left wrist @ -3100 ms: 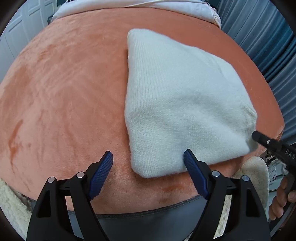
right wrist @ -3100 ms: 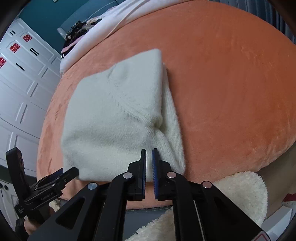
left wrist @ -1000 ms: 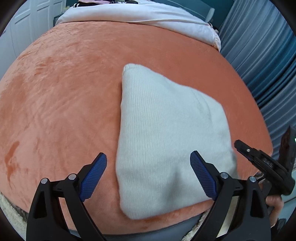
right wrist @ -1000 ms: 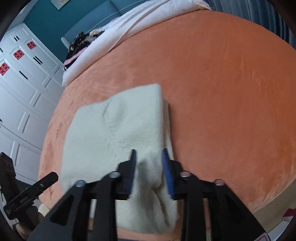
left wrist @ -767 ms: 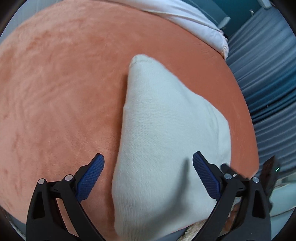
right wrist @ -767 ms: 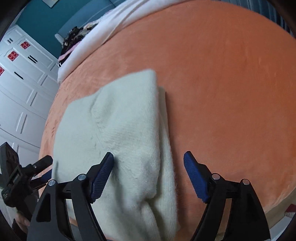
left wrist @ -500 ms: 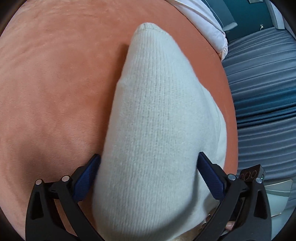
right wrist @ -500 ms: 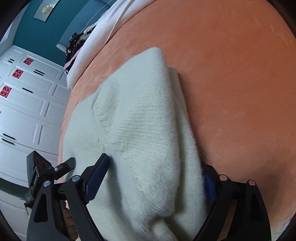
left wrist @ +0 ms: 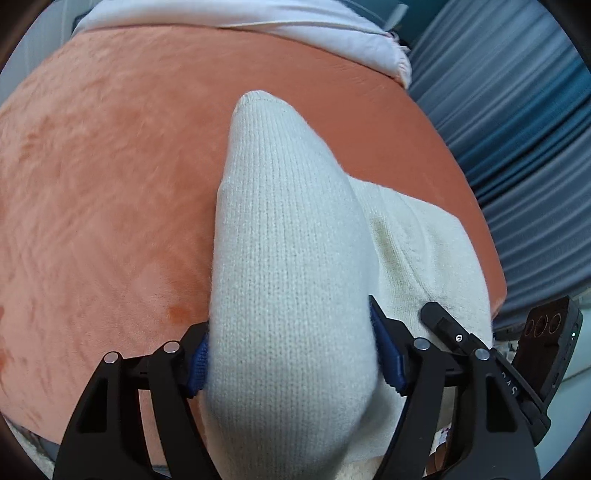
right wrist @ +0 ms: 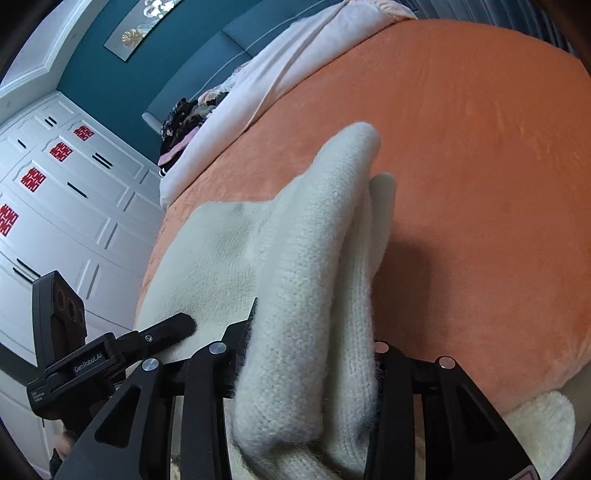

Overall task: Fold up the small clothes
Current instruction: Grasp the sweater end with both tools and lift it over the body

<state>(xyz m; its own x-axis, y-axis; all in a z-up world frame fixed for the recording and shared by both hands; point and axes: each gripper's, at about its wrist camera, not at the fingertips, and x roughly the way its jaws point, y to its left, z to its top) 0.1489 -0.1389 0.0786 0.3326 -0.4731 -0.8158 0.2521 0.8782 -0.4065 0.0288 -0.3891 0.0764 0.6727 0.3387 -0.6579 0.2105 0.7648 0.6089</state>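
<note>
— See that? A second ago both grippers were spread wide over the flat cream knit sweater [left wrist: 291,258]; now the left gripper [left wrist: 290,354] has closed in and pinches a thick bunch of its near edge, low in the frame.

— And the right gripper [right wrist: 310,354]?

— Same: clamped on a fat fold of knit at the bottom centre of its view. The near edge has come up off the orange bed cover [left wrist: 103,177], while the far part lies on it, mid-frame.

— So another fold is coming?

— I'd say so: lifted hem, ready to carry towards the white bedding [left wrist: 236,14] along the top.
</note>
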